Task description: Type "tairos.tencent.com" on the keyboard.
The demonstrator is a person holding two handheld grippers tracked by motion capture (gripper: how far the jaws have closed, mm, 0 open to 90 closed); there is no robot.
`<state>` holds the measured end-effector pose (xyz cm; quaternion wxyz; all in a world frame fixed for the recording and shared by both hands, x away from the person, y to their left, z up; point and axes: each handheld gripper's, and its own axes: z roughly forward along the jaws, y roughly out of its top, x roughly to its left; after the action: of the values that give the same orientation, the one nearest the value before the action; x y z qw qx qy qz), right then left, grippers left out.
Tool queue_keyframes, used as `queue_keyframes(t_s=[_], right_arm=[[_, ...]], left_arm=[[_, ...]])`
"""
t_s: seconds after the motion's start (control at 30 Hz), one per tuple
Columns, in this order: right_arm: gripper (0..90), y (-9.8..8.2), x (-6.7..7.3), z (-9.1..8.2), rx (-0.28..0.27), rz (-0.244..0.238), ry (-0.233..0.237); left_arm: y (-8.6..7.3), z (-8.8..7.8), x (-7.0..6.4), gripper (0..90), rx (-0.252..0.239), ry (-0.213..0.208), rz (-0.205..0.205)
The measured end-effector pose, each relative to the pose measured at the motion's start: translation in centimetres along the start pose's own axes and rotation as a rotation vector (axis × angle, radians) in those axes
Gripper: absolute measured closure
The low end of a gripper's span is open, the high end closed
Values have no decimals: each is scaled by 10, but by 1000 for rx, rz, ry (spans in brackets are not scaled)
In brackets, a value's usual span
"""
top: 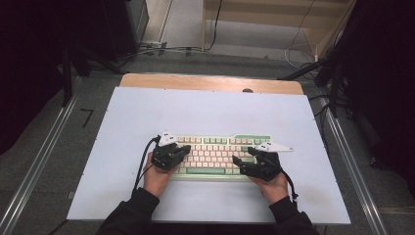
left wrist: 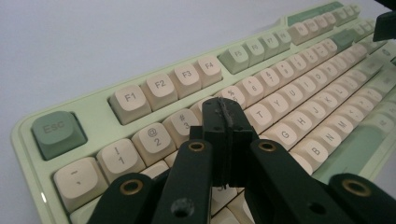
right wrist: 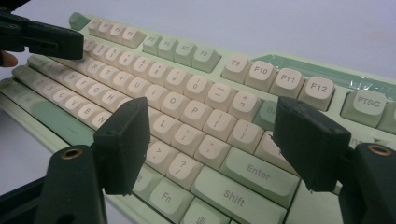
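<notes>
Fingers first: left gripper (top: 182, 150) has its two fingers (left wrist: 224, 122) pinched right together, nothing between them, tips hovering over the number row around the 3 and 4 keys at the keyboard's 9 o'clock end. One keyboard (top: 222, 157) total, mint green body with cream keys, sitting slightly toward 6 o'clock from the middle of the pale blue bench (top: 147, 112). Moving right, the right gripper (top: 244, 157) has its two fingers (right wrist: 122, 144) spread wide, holding nothing, hanging above the Enter and Shift area at the 3 o'clock end. Two hands, two grippers, one per hand, both coming in from 6 o'clock with dark sleeves.
</notes>
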<state>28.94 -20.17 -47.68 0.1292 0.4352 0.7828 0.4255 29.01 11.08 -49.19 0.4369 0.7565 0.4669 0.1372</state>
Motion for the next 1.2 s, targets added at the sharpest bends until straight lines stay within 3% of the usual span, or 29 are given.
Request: queue_keyframes(t_s=[0.37,0.43,0.6,0.77,0.93,1.2], right_arm=[[260,-1,0,-1,3,-2,-5],[260,-1,-1,-1,2,-1,-5],[262,-1,-1,-1,-2,1,-6],[266,0,-1,-1,0,-2,-7],[286,0,1,0,-4,-11,-4],[328,4,6,7,0,-29,12]], left_arm=[[0,3,0,888,19,0,-5],[1,0,0,807,-7,-6,-15],[6,-10,-3,526,-67,71,11],[7,-15,-1,377,-95,112,-2],[7,-18,2,333,-97,150,-14],[1,-22,5,328,-87,165,-29]])
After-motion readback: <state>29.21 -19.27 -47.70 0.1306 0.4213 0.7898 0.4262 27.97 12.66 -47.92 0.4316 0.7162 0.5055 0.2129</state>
